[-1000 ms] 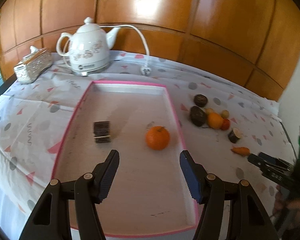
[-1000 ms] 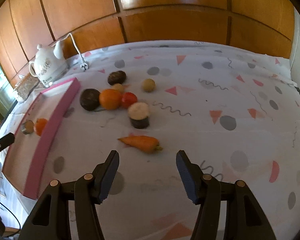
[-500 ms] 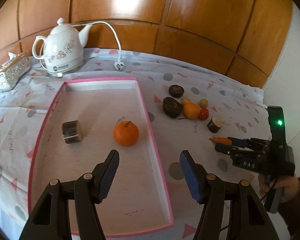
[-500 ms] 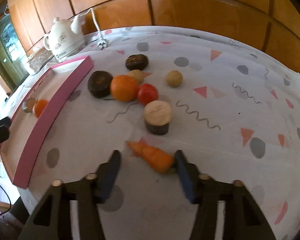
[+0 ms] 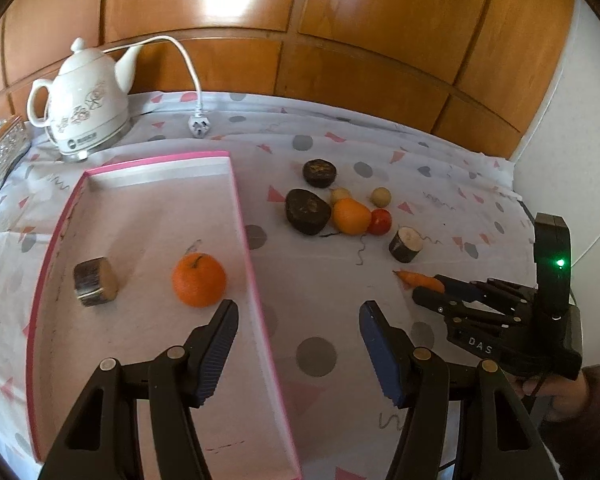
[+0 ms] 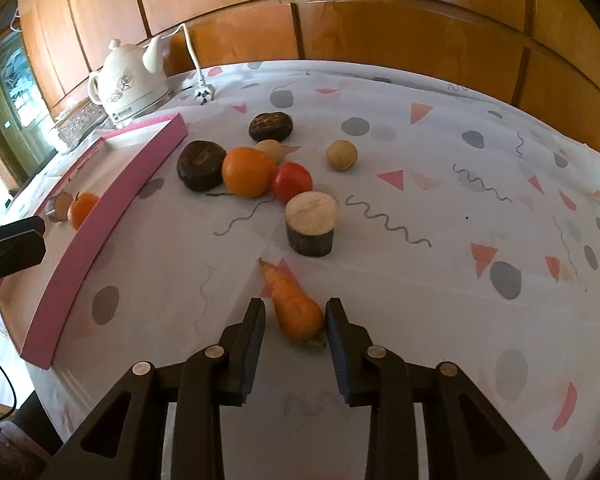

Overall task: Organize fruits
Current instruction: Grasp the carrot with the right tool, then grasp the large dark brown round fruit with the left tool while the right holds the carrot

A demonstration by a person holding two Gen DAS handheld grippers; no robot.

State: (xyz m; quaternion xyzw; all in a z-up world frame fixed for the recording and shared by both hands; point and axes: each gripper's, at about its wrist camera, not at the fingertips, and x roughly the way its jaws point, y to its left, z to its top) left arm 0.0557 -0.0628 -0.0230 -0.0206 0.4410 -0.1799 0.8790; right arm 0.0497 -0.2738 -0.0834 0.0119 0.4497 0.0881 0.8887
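Observation:
An orange carrot (image 6: 296,304) lies on the patterned cloth between the fingers of my right gripper (image 6: 296,316), whose jaws are closing. The right pad touches the carrot and a small gap shows at the left pad. From the left wrist view the same carrot (image 5: 418,278) pokes out ahead of the right gripper (image 5: 428,290). My left gripper (image 5: 298,332) is open over the right rim of the pink tray (image 5: 240,220), with nothing between its fingers. In the tray sit an orange (image 5: 199,279) and a brown block (image 5: 95,286).
Beyond the carrot lie a cut stump piece (image 6: 311,223), a red tomato (image 6: 293,181), an orange (image 6: 247,171), two dark fruits (image 6: 201,165) and a beige ball (image 6: 341,155). A white kettle (image 5: 86,112) with cord and plug (image 5: 199,126) stands at the back left against the wooden wall.
The right gripper moved forward over the carrot and its jaws narrowed around it. The left gripper slid right, from above the tray's middle to its right rim.

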